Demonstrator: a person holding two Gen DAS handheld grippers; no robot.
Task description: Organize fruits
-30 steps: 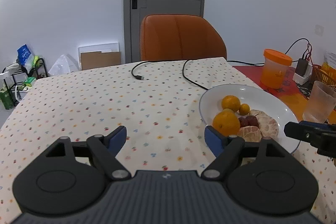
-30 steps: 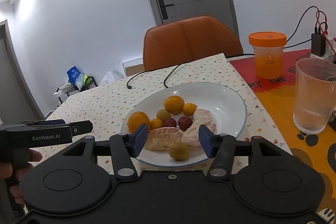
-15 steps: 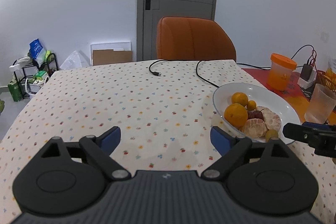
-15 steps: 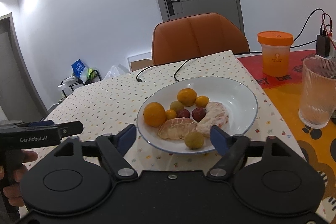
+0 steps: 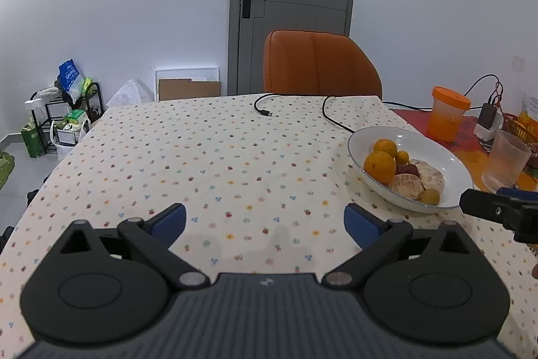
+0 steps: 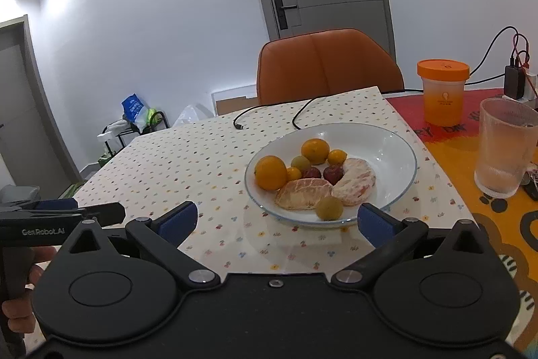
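A white plate [image 6: 386, 140] [image 5: 437, 150] on the dotted tablecloth holds two oranges [image 6: 270, 172], peeled citrus segments [image 6: 304, 194], small green and orange fruits and two dark red ones [image 6: 333, 174]. My right gripper [image 6: 275, 221] stands open just in front of the plate's near rim, with nothing between its fingers. Left of the plate, my left gripper [image 5: 264, 221] is open and empty over bare cloth. The right gripper's tip [image 5: 497, 211] shows at the right edge of the left wrist view. A hand holds the left gripper's handle [image 6: 50, 224].
A black cable [image 5: 302, 110] lies on the cloth [image 5: 201, 164] behind the plate. An orange-lidded cup [image 6: 442, 93], a ribbed glass [image 6: 504, 150] and a charger stand to the right on a red and orange mat. An orange chair [image 5: 319, 66] is at the far edge.
Both grippers have drawn back from the plate and opened wider. The fruit in the plate has not moved.
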